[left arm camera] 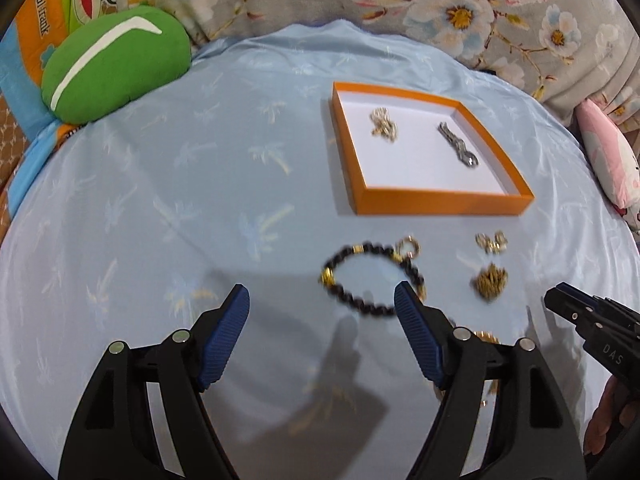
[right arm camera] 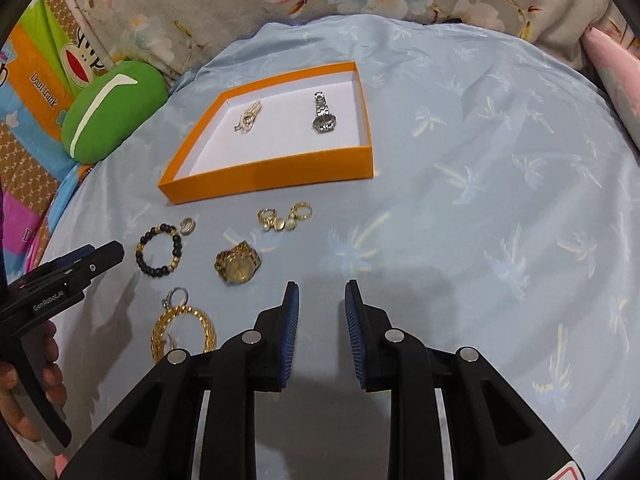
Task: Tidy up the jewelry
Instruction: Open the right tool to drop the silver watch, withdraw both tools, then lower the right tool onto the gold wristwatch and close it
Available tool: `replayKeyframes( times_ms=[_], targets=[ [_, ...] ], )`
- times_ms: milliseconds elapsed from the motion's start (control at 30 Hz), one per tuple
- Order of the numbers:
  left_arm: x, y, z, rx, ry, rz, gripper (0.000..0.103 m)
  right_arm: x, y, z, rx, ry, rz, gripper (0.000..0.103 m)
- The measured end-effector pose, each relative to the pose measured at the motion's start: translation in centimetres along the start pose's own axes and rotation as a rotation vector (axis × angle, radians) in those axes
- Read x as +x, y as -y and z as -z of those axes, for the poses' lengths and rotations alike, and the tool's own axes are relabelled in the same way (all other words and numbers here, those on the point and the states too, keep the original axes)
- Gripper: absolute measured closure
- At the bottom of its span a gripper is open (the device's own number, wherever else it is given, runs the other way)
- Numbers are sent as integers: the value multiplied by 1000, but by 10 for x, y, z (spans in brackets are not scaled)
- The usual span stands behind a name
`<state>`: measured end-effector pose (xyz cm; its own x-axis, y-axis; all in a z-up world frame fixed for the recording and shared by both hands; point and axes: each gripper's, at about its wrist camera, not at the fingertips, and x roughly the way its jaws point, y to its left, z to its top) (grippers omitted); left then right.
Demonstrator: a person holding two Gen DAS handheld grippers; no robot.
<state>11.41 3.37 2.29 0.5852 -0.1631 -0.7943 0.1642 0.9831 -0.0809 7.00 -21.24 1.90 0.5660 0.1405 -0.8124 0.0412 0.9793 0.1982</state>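
An orange tray (left arm camera: 440,195) (right arm camera: 264,178) holds a pearl piece (left arm camera: 384,124) (right arm camera: 248,116) and a silver watch (left arm camera: 458,145) (right arm camera: 324,114). On the blue cloth in front of it lie a black bead bracelet (left arm camera: 370,276) (right arm camera: 158,250), a small ring (left arm camera: 409,246) (right arm camera: 187,225), gold earrings (left arm camera: 491,242) (right arm camera: 284,216), a gold watch (left arm camera: 489,283) (right arm camera: 238,267) and a gold chain necklace (right arm camera: 182,330). My left gripper (left arm camera: 322,300) is open, just short of the bracelet. My right gripper (right arm camera: 321,296) is open and empty, right of the gold watch.
A green cushion (left arm camera: 116,62) (right arm camera: 112,110) and printed pillows lie at the back left. Floral fabric (left arm camera: 440,8) runs along the back. A pink pillow (left arm camera: 612,160) sits at the right edge. The blue cloth (right arm camera: 500,200) stretches wide to the right.
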Motion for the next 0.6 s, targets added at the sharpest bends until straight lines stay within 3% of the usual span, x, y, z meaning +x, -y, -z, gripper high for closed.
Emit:
replayKeyframes(
  times_ms=[233, 400, 600],
  targets=[
    [-3, 10, 20, 12, -27, 16, 30, -3, -22, 8, -38, 3, -31, 80],
    [-4, 11, 25, 5, -39, 13, 30, 3, -37, 1, -62, 10, -47, 69],
    [-3, 6, 27, -17, -46, 7, 30, 15, -44, -6, -4, -18, -104, 69]
  ],
)
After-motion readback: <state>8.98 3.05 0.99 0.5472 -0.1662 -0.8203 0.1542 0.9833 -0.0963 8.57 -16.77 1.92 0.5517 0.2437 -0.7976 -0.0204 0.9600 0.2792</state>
